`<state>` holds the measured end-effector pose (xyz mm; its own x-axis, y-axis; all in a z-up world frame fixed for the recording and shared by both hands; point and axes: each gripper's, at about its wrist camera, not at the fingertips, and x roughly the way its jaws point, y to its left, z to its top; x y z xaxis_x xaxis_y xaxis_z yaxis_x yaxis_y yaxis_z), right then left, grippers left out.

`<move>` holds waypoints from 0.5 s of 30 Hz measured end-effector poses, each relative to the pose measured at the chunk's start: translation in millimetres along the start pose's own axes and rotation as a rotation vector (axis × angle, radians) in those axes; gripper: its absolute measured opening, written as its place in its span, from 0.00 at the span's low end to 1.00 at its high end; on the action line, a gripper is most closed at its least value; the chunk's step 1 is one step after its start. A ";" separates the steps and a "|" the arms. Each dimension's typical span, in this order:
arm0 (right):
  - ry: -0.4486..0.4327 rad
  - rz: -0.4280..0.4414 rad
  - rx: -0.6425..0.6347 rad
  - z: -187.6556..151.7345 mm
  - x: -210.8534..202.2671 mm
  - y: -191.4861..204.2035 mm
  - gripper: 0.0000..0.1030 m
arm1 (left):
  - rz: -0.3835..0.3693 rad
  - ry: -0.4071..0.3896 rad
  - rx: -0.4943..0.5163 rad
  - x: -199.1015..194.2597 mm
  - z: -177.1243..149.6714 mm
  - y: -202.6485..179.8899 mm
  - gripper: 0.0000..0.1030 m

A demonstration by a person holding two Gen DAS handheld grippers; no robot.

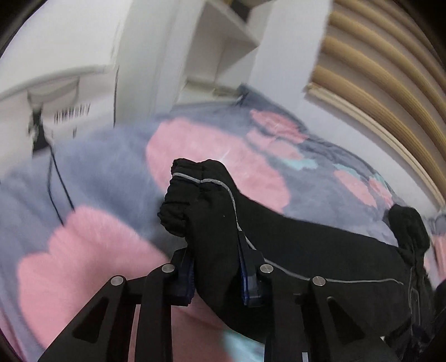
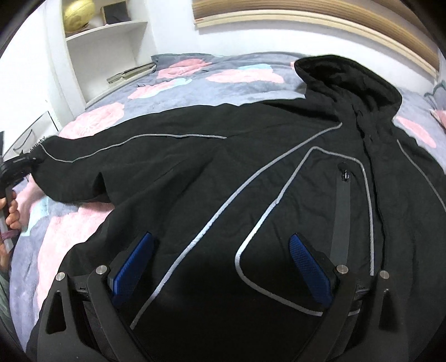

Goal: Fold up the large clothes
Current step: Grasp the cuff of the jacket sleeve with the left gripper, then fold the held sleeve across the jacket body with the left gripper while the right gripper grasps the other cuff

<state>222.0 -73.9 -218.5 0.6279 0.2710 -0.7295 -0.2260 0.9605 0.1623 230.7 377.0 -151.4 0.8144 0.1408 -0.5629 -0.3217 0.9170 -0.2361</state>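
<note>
A black hooded jacket (image 2: 251,172) with grey piping lies spread front-up across a bed covered by a grey blanket with pink flowers (image 2: 172,83). Its hood (image 2: 348,80) points toward the wall and the slatted headboard (image 2: 306,16), and one sleeve (image 2: 117,164) stretches out to the left.

The left gripper (image 1: 216,256) has its fingers (image 1: 185,275) closed on the bunched cuff of that sleeve (image 1: 195,200), the dark cloth filling the gap between the blue pads and bulging out beyond the tips. It is angled upward with the cuff raised off the blanket; the view is motion-blurred. In the right wrist view this gripper shows at the far left edge, with the person's hand (image 2: 11,211) wrapped around its handle.

The right gripper (image 2: 220,264) hovers low over the jacket's front, pointing toward the hood, its fingers (image 2: 131,267) spread wide apart and holding nothing; whether the tips touch the cloth cannot be told
</note>
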 end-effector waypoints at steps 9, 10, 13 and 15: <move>-0.005 0.010 0.023 -0.2 0.3 -4.2 0.97 | -0.278 -0.065 0.231 -64.3 6.7 -138.9 0.18; -0.005 0.011 0.026 -0.1 0.4 -4.8 0.97 | -0.312 -0.054 0.270 -64.3 2.1 -163.1 0.18; -0.007 0.020 0.037 -0.9 0.1 -6.6 0.97 | -0.389 -0.002 0.377 -53.9 -21.1 -228.0 0.18; -0.008 0.025 0.047 -1.8 -0.9 -8.2 0.97 | -0.411 0.045 0.423 -37.4 -35.8 -255.5 0.18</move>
<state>222.0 -82.2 -220.4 0.6286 0.2956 -0.7193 -0.2070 0.9552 0.2117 265.2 124.0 -98.3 0.8070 -0.2651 -0.5277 0.2439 0.9634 -0.1111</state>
